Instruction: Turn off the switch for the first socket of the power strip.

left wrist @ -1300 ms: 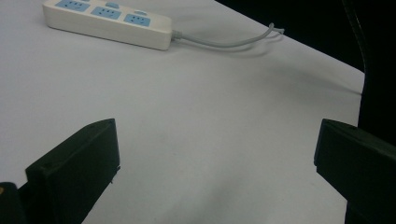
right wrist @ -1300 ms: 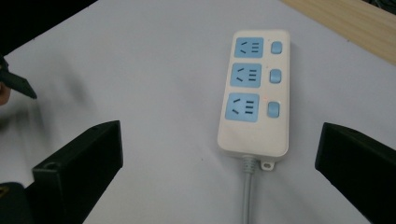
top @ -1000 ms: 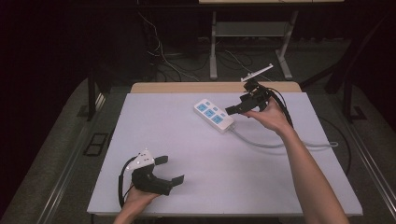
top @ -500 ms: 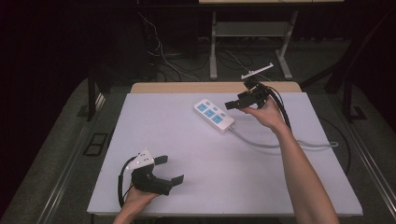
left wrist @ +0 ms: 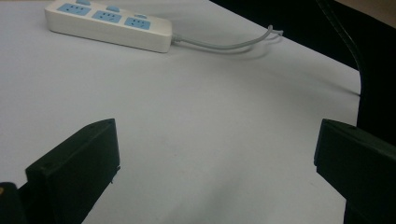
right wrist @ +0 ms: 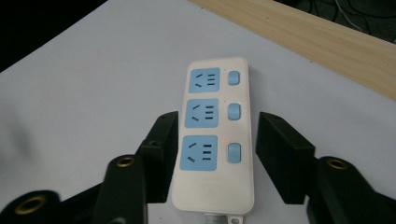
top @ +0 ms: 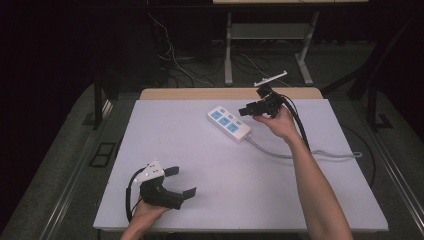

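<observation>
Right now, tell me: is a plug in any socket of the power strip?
No: the power strip's three blue sockets are all empty in the right gripper view.

High view overhead, gripper views close, sharing power strip (top: 229,123)

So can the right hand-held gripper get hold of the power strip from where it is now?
Probably yes. The right hand-held gripper already straddles the cable end of the power strip, its jaws just closing in on either side with slim gaps left, and nothing stands between them.
</observation>
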`<move>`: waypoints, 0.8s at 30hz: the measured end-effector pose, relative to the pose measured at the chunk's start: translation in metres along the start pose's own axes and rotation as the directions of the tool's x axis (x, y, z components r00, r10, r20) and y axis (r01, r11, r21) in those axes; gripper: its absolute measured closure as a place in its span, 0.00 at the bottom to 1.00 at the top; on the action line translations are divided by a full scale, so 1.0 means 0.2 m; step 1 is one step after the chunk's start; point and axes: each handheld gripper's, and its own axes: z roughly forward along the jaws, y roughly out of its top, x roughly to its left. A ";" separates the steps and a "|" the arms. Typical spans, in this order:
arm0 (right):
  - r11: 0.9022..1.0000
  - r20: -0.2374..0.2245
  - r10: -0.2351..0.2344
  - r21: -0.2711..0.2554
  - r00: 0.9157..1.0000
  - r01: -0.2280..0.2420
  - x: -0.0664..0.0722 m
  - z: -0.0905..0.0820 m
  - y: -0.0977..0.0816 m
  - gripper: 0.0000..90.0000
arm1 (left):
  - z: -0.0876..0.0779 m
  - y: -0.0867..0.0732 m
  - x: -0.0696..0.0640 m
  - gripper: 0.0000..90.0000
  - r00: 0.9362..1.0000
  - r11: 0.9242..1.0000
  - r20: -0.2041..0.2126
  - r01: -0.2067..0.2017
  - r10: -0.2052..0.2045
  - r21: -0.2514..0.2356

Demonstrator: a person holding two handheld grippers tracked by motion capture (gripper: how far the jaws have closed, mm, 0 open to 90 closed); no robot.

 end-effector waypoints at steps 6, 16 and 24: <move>1.000 0.002 0.016 0.005 1.000 -0.016 -0.02 0.04 -0.01 0.74 | 0.00 0.00 0.00 0.00 1.000 1.000 -0.001 -0.001 0.001 -0.002; 1.000 -0.004 0.026 0.016 1.000 -0.026 -0.05 0.09 -0.03 0.97 | 0.00 0.00 0.00 0.00 1.000 1.000 0.000 -0.003 0.003 -0.003; 0.998 -0.002 0.049 0.047 0.999 -0.049 -0.08 0.15 -0.06 1.00 | 0.00 0.00 0.00 0.00 1.000 1.000 0.001 -0.005 0.005 -0.003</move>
